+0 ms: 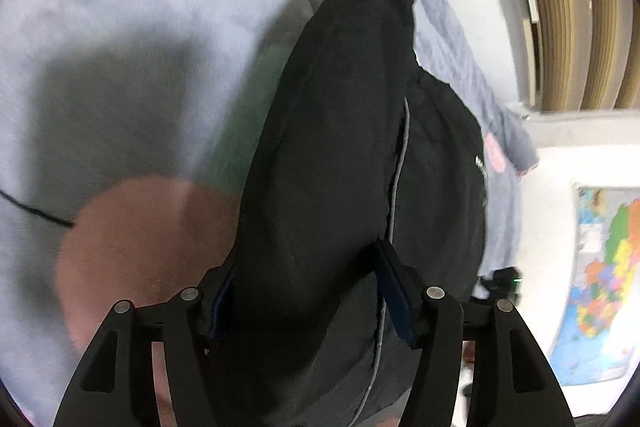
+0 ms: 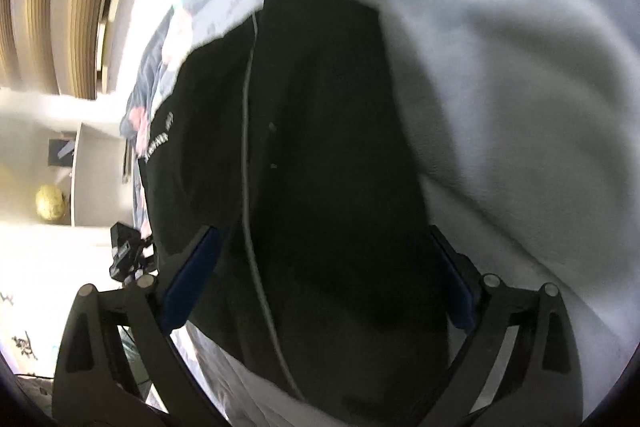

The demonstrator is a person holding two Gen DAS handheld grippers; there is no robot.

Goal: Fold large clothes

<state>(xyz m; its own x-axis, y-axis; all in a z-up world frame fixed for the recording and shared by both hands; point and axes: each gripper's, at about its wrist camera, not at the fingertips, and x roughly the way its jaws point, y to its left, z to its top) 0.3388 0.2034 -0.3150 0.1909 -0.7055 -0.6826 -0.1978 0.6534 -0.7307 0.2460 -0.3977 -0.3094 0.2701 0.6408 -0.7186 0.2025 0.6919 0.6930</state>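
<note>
Soft grey blanket (image 1: 120, 27) covers the bed under a big black jacket (image 1: 332, 155). It is puffy and smooth, with a thin pale zip line. It lies long and straight ahead of both claws. Left claw (image 1: 306, 297) and right claw (image 2: 320, 279) are spread wide around its near end, pads not squeezing it.

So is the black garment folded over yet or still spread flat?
Folded over: the black garment lies doubled lengthwise on the grey blanket, one layer's edge along its grey piping.
</note>
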